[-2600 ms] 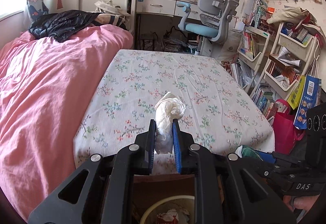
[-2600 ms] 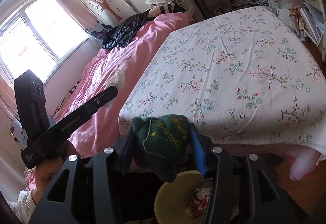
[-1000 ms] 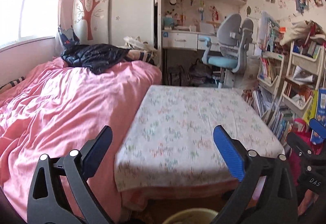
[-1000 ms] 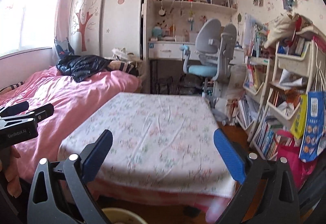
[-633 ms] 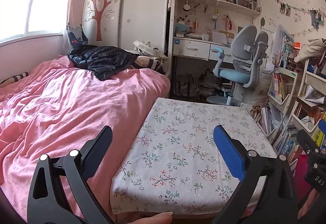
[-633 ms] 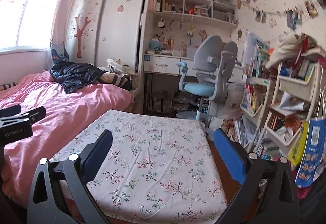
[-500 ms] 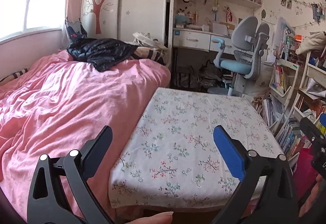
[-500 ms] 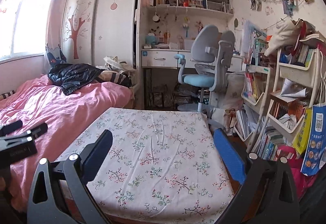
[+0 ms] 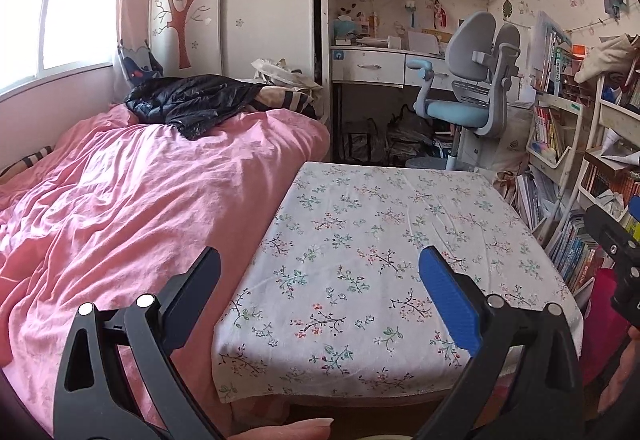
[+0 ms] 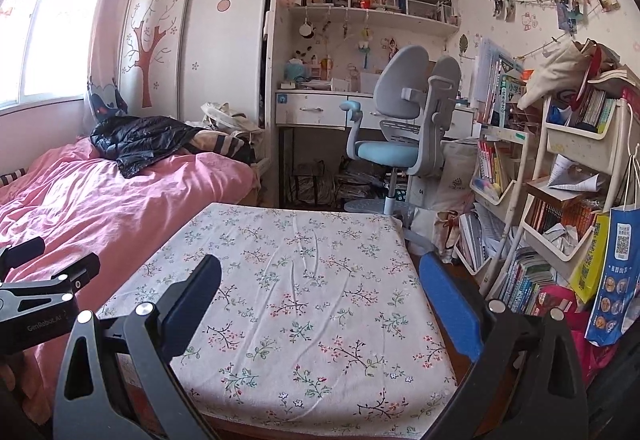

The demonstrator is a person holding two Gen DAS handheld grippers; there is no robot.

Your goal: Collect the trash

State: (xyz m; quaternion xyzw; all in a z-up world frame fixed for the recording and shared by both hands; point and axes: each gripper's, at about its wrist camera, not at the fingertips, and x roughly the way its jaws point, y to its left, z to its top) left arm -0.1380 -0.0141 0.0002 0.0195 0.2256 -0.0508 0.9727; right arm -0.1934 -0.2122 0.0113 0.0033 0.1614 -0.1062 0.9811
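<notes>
Grippers both spread wide and holding nothing. Left gripper (image 9: 319,282) raised level over the near edge of the floral cloth (image 9: 376,264); right gripper (image 10: 320,286) likewise, seen also as a dark body at 4 o'clock in the left view, with the left one showing at 8 o'clock in the right view.

From left to right: window at 10 o'clock, pink bedding (image 9: 132,199) at 9, black jacket (image 9: 192,99) heaped at its far end, floral cloth at centre, desk chair (image 10: 408,119) at 1, bookshelves (image 10: 560,207) at 3.

Trash: none visible on cloth or bedding in either view. Bin not in frame, apart from perhaps a pale sliver at 6 o'clock in the left view, too small to be sure.

Step in hand, judged: between pickups, or done, with nothing gripped and the work surface bare. Next move calls for scanning the room for leftover scraps, then lowering one open gripper onto whatever turns up.

Count: two grippers, one cloth, one jacket, one chair, zero pieces of trash.
</notes>
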